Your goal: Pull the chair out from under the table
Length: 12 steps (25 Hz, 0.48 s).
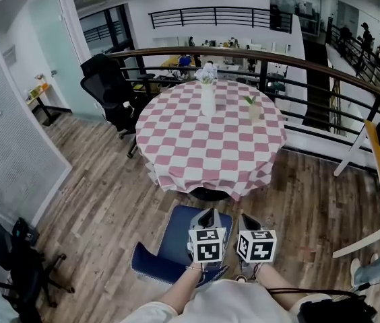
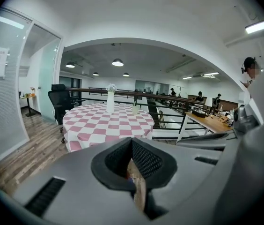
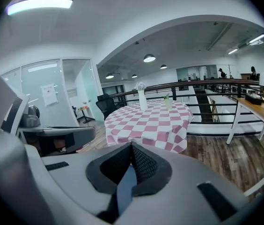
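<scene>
Blue chair [image 1: 176, 235] sits beneath left gripper [image 1: 208, 214] and right gripper [image 1: 246, 219], both tilted down, fingers closed.

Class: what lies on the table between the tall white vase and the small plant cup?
Only bare checked tablecloth lies between vase and cup, seen in the head view.

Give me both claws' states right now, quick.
Left claw: closed, tips together, holding nothing.
Right claw: closed, tips together, holding nothing.
</scene>
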Each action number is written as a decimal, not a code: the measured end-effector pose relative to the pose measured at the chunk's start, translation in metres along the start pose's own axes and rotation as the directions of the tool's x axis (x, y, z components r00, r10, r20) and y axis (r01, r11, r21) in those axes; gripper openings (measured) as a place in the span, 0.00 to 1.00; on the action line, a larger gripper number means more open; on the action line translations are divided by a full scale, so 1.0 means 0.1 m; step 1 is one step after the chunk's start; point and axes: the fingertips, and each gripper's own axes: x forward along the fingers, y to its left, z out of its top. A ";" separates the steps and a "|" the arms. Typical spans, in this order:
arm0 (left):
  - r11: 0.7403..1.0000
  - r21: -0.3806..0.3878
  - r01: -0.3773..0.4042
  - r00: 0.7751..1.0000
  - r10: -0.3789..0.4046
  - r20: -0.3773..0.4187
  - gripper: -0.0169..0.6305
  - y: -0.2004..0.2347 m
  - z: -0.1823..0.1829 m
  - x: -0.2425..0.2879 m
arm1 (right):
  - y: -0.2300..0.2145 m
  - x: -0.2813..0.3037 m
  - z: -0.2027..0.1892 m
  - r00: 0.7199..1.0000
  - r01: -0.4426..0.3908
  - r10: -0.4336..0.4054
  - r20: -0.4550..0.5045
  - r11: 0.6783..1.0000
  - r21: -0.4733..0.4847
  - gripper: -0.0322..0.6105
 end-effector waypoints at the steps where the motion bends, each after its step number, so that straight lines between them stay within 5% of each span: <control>1: 1.000 -0.003 0.003 1.000 -0.003 -0.004 0.03 -0.01 -0.01 0.00 | 0.01 -0.01 0.00 1.000 -0.003 0.003 0.002 1.000 -0.005 0.08; 12: 1.000 -0.008 0.012 1.000 -0.012 -0.013 0.03 -0.03 -0.05 0.01 | -0.05 -0.04 -0.06 1.000 0.013 -0.013 -0.019 1.000 0.001 0.08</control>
